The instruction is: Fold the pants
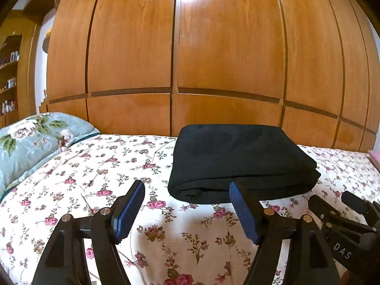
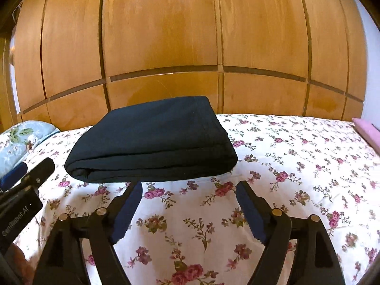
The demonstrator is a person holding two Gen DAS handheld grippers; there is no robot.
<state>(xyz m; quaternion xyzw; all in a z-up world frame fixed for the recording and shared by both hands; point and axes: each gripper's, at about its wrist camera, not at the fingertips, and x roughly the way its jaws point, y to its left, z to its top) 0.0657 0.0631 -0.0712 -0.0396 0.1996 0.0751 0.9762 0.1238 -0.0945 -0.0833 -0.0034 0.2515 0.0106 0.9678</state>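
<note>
White letters "DAS" stand on the right gripper at the near right, and "cenRobot.AI", its start unclear, on the left gripper at the near left.

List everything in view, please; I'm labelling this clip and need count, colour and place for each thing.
pants: one, black, folded into a flat stack on the bed, touched by neither claw
bedspread: one, white with pink flowers, covering the bed
pillow: one, pale green floral, at the bed's left end
pink item: one, at the bed's right edge, too cropped to identify
wardrobe: one, orange-brown wood, behind the bed
shelves: wooden, far left, holding small bottles
left claw: black with blue pads, open, empty
right claw: same, open, empty
</note>
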